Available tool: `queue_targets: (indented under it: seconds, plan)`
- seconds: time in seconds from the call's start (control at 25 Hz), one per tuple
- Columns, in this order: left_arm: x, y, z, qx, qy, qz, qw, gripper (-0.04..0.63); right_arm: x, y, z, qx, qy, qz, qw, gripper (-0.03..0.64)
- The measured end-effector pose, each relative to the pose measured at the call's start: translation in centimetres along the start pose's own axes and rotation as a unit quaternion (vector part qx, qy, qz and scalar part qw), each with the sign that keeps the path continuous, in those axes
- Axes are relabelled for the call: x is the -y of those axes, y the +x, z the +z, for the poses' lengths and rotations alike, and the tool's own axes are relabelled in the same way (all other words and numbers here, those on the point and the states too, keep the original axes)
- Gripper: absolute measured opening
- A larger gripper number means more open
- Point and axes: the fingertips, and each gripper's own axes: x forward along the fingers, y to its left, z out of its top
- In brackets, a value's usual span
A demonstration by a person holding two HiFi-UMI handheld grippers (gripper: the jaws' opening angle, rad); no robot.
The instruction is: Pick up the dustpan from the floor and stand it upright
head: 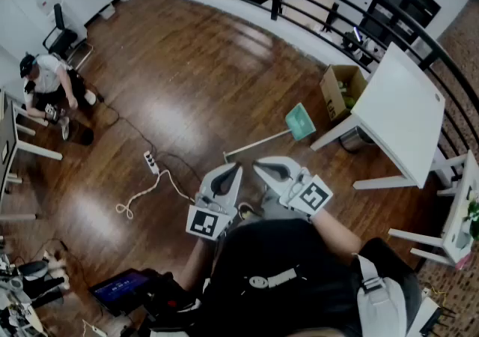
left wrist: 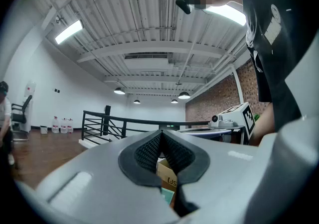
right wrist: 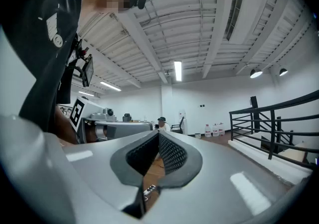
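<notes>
Dustpan [head: 300, 122]: flat on the floor [head: 187, 88], long handle running toward the person, teal pan end pointing toward the white worktop [head: 397, 114]. Left gripper [head: 233, 169] and right gripper [head: 260, 167]: jaws clenched, empty, held short of the handle.

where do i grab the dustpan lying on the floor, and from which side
Take the long thin handle near its middle, coming down from above, jaws across it. The dustpan lies flat on the wood floor with the handle's free end nearest you; the slim handle should fit between the jaws.
</notes>
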Motion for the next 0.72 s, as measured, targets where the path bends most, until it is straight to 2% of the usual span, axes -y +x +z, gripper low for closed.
queue_targets:
  seconds: [0.12, 0.2, 0.52, 0.72]
  plan:
    - [-4.8, 5.8, 5.3, 0.092, 0.057, -0.017, 0.9940, 0.018, 6.6, 3.4, 3.6, 0.043, -0.083, -0.015, 0.996, 0.003]
    - [-5.9, 7.5, 6.7, 0.124, 0.064, -0.019, 0.9901, 0.018, 8.8, 3.8, 4.0, 0.049, -0.116, -0.017, 0.992, 0.003]
    - [-9.6, 15.5, 7.5, 0.099, 0.070, 0.011, 0.9926, 0.018, 18.6, 4.7, 4.0, 0.038, -0.082, 0.003, 0.996, 0.003]
    - [-13.0, 19.0, 6.2, 0.068, 0.071, 0.019, 0.9950, 0.018, 23.9, 6.9, 3.7, 0.025, -0.049, 0.023, 0.998, 0.003]
